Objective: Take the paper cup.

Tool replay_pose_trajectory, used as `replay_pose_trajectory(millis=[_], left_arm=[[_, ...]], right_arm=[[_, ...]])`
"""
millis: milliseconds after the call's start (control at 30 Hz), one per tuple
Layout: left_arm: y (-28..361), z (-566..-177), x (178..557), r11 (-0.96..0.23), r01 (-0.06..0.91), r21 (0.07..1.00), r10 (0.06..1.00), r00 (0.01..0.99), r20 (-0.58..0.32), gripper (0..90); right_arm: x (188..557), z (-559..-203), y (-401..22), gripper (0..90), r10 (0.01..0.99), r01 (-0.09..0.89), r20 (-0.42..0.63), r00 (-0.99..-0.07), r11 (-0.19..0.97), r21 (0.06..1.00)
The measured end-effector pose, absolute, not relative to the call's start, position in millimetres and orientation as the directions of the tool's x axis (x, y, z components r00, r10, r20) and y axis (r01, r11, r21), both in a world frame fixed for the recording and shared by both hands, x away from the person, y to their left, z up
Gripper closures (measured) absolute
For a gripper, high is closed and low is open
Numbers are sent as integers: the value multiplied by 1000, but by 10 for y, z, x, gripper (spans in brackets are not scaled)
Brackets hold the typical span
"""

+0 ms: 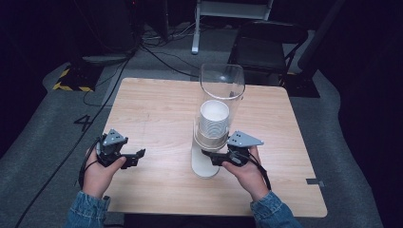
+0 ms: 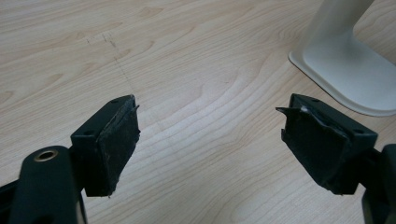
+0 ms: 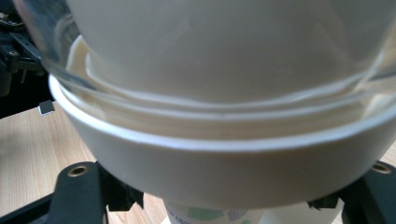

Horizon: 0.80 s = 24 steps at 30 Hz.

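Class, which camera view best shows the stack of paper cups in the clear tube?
The high view: the stack of paper cups appears whole inside the clear tube. The right gripper view shows it too close, as blurred white rims. The left gripper view shows the dispenser's white base.

Left gripper (image 2: 210,135) over wooden table (image 2: 196,56), jaws wide apart, nothing between them. Black pads (image 2: 116,144) face each other, edges frayed. White stand base (image 2: 359,79) at upper right, resting on table, just beyond right-hand jaw, apart from it. Stand's column rises out of top edge. Faint pencil-like scratch line (image 2: 116,51) on table, well left of base.
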<state>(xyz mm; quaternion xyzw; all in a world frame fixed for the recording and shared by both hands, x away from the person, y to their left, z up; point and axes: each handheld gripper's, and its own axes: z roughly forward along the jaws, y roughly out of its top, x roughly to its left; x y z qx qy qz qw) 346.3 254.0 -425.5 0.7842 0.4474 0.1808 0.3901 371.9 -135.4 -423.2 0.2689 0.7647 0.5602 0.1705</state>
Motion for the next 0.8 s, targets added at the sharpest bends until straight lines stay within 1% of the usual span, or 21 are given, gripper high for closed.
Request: replay_pose_trajectory(millis=[800], left_arm=[[2534,-4271,3464,-299,561,772,841,537,-64,187]], right_arm=[[3684,-4297,-1359,304,610,218,52,-791,201,955]])
